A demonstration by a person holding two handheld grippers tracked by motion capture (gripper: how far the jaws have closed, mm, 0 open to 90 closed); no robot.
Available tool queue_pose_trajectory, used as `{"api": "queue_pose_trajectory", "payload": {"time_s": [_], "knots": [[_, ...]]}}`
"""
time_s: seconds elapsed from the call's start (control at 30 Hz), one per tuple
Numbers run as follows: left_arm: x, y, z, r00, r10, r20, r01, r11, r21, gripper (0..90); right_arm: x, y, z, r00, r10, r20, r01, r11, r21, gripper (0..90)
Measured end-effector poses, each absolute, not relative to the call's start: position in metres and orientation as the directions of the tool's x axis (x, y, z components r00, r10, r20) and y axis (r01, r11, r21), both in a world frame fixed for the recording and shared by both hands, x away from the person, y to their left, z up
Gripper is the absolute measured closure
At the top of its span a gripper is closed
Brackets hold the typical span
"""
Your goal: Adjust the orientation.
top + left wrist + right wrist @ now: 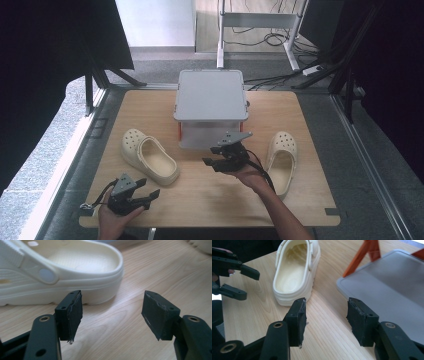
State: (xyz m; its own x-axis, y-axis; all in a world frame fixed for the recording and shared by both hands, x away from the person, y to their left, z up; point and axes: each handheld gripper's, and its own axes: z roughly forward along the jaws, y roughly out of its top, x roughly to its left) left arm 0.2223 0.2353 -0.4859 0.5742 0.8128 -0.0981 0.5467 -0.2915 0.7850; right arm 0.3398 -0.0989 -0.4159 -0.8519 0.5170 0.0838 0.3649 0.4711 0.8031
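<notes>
lab-like test bay, black curtains (45, 45), metal frame legs (220, 35), loose floor cables (280, 40), wooden table (210, 200)

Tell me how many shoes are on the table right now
2. One cream clog lies left of the grey two-level rack, in front of the left gripper. The other clog lies right of the rack, beside the right gripper. The rack's lower shelf is partly hidden.

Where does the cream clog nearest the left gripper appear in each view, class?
High view: clog lies left of centre, beside the grey shelf.
Left gripper view: clog upper left, beyond the jaws.
Right gripper view: clog top centre, heel nearest.
Shared landmark: wooden table.
</notes>
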Motion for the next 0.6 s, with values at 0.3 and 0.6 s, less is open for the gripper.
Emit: {"api": "queue_pose_trajectory", "payload": {"time_s": [0.3, 0.6], "knots": [[0.225, 0.247, -0.489, 0.545, 0.828, -0.134, 0.580, -0.256, 0.773, 33.4, 0.350, -0.064, -0.420, -0.878, 0.472, 0.075, 0.347, 0.521, 0.780, 50.9], [0.225, 0.247, -0.489, 0.552, 0.822, -0.143, 0.582, -0.257, 0.771, 33.5, 0.366, -0.028, -0.430, -0.889, 0.454, 0.060, 0.340, 0.567, 0.750, 51.5]]}}
